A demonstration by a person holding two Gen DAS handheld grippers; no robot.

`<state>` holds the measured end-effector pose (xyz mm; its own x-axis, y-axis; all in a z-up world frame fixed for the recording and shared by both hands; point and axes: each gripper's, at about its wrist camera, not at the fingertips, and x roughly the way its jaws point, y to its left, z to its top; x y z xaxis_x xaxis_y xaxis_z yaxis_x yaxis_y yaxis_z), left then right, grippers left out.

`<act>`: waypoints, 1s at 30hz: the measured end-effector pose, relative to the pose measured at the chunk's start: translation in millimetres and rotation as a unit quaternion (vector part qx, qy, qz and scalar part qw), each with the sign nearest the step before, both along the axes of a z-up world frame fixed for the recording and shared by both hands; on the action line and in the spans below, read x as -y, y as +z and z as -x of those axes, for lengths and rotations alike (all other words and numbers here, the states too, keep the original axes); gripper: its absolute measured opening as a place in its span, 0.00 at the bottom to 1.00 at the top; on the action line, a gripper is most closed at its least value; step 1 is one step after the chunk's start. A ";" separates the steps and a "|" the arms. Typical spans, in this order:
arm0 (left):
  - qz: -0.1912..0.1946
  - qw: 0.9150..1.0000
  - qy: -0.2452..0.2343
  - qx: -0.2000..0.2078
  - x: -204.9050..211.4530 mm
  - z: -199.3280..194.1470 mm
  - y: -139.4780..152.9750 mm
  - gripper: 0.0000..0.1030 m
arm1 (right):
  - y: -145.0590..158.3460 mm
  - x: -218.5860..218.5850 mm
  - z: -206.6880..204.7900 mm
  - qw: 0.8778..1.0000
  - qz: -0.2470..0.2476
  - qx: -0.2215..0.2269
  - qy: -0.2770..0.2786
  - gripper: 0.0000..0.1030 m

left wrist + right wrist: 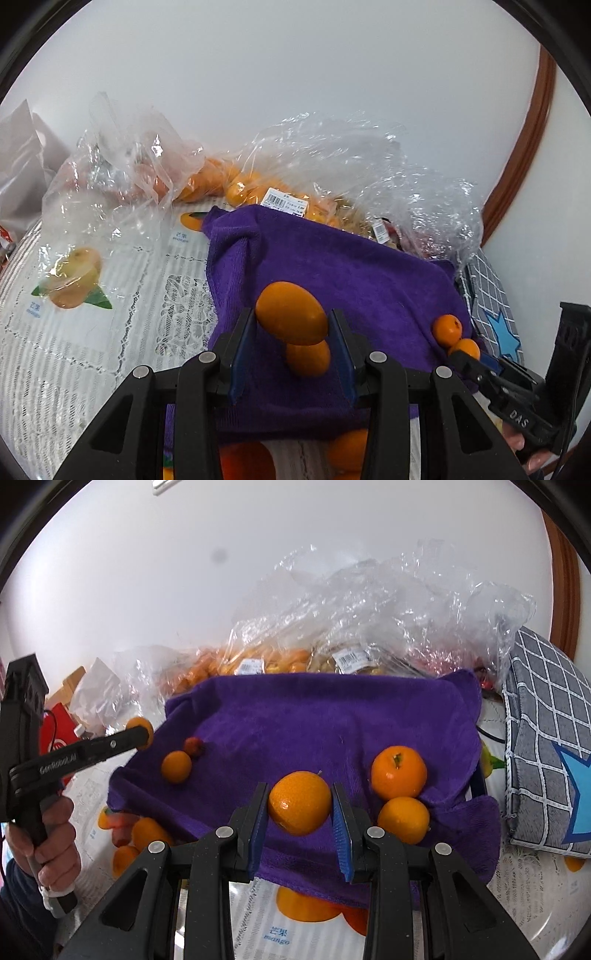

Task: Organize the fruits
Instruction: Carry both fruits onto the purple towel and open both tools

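My left gripper (291, 319) is shut on an oval kumquat (290, 312) and holds it above a purple towel (343, 273); another kumquat (308, 358) lies on the towel just below. My right gripper (300, 805) is shut on a round orange (299, 802) above the same towel (314, 720). Two oranges (398, 771) (403, 819) lie at the towel's right. A kumquat (176, 767) and a small red fruit (194, 746) lie at its left. The left gripper also shows in the right wrist view (142, 734) holding its kumquat.
Clear plastic bags of fruit (332, 627) are piled behind the towel against a white wall. A grey checked pouch (546, 746) lies at the right. Loose oranges (147, 832) lie on the printed white tablecloth (92, 332) at the towel's front left.
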<state>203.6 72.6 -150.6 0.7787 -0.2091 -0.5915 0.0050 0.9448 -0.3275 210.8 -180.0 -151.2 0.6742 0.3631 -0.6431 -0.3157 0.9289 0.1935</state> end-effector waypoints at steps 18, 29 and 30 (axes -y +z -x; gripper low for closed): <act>-0.018 1.000 0.001 0.002 5.8 -4.1 -13.0 0.37 | -15.8 -3.8 -7.7 0.999 0.019 -0.020 -0.019 0.32; -0.023 1.000 0.009 0.005 6.1 -1.4 -13.0 0.37 | -18.2 -2.1 -6.5 0.999 0.019 -0.024 -0.024 0.32; -0.023 1.000 0.009 0.005 6.1 -1.1 -12.9 0.37 | -17.7 -1.6 -6.3 0.999 0.018 -0.023 -0.025 0.32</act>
<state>204.7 66.5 -163.6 0.7878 -0.1684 -0.5925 -0.0092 0.9586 -0.2846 217.1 -178.3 -169.0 0.6605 0.3064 -0.6855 -0.2606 0.9497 0.1734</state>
